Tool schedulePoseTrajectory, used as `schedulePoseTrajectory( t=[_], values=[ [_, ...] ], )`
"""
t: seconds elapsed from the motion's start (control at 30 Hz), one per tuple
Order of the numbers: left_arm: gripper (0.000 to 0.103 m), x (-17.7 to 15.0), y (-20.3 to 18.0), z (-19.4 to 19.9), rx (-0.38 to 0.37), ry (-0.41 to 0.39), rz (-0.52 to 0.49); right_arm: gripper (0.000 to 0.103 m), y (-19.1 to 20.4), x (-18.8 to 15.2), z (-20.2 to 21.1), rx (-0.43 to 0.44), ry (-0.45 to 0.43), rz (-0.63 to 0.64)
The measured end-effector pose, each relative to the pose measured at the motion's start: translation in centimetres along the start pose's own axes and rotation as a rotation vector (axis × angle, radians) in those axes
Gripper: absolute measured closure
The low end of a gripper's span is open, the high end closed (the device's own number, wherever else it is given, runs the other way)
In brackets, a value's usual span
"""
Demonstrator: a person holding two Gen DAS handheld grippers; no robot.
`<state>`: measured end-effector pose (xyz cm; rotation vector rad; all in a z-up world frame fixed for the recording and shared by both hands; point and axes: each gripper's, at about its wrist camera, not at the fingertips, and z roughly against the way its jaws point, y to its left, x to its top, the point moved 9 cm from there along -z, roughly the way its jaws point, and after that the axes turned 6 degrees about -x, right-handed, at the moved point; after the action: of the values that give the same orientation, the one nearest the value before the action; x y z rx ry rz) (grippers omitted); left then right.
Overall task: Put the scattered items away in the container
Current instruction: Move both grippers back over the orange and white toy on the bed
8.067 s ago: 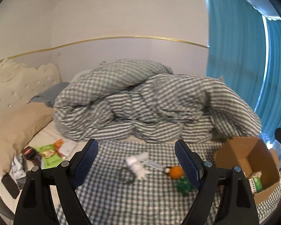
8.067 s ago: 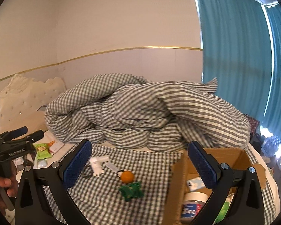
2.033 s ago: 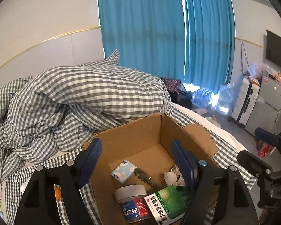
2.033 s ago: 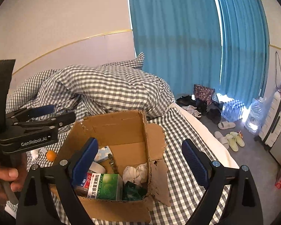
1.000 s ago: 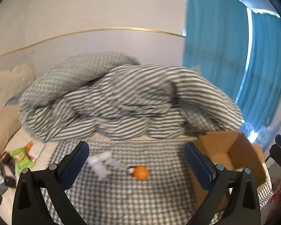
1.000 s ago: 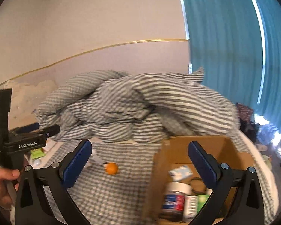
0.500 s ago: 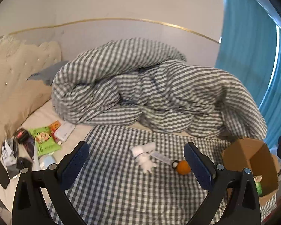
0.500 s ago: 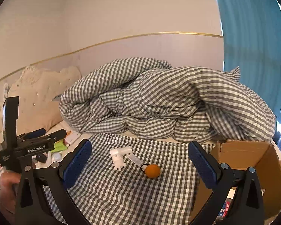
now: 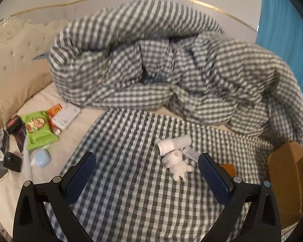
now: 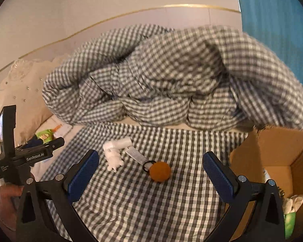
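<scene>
Left wrist view
Left gripper (image 9: 146, 173): jaws spread wide, nothing between them; held above the checked sheet (image 9: 131, 191).
White tube (image 9: 172, 144): lies on the sheet ahead of the gripper, nearer the right finger than the left.
White figure (image 9: 176, 166): touching the tube on its near side, lying flat.
Small flat packet (image 9: 192, 153): just right of the tube, partly behind the right finger.
Orange ball (image 9: 229, 167): mostly hidden behind the right finger; only a sliver shows.
Cardboard box (image 9: 284, 179): at the right edge, on the sheet; contents not visible here.
Duvet (image 9: 171, 66): checked, bunched in a heap at the back of the bed.
Green snack bag (image 9: 38, 129): on the cream mattress at left, among other packets and small dark items.
Pale blue case (image 9: 42, 157): near the bag, on its near side.

Right wrist view
Right gripper (image 10: 150, 176): jaws wide apart, empty; above the sheet.
Orange ball (image 10: 160, 171): on the sheet between the two fingers, a black ring (image 10: 148, 165) touching its left side.
Small flat packet (image 10: 135, 154): between the ring and the white tube.
White tube, white figure (image 10: 114, 157): left of the ball, close to the left finger.
Cardboard box (image 10: 258, 153): open, at right; white crumpled stuff and something green show in its lower corner.
Left gripper (image 10: 40, 143): seen from the side at far left, a hand (image 10: 8, 197) on its handle; jaw gap cannot be judged from this angle.
</scene>
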<state>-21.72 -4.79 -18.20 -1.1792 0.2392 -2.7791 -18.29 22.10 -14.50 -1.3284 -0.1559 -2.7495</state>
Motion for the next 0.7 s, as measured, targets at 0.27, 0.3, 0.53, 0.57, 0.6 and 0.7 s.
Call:
schedulePoseTrajectory(
  t=[0.27, 0.3, 0.53, 0.57, 0.6, 0.7],
  values=[
    [0.000, -1.3, -0.8, -5.3, 0.005, 0.059, -0.020, 0.000, -1.4, -1.3, -4.5, -0.024, 0.038, 0.004],
    [0.000, -1.4, -0.9, -5.7, 0.007, 0.063, -0.025, 0.000, -1.5, -1.4, -4.8, -0.027, 0.039, 0.006],
    [0.000, -2.2, -2.5, -9.2, -0.007, 0.103, -0.042, 0.000, -2.9, -1.5, -6.9, -0.039, 0.028, -0.037],
    [0.000, -2.3, -2.8, -9.8, -0.009, 0.110, -0.050, 0.000, -3.0, -1.6, -7.1, -0.042, 0.031, -0.040],
    [0.000, -2.5, -3.2, -10.4, -0.009, 0.117, -0.056, 0.000, -3.3, -1.6, -7.4, -0.042, 0.035, -0.041],
    [0.000, -3.0, -4.1, -12.2, -0.011, 0.140, -0.067, 0.000, -3.8, -1.8, -8.2, -0.049, 0.047, -0.043]
  ],
)
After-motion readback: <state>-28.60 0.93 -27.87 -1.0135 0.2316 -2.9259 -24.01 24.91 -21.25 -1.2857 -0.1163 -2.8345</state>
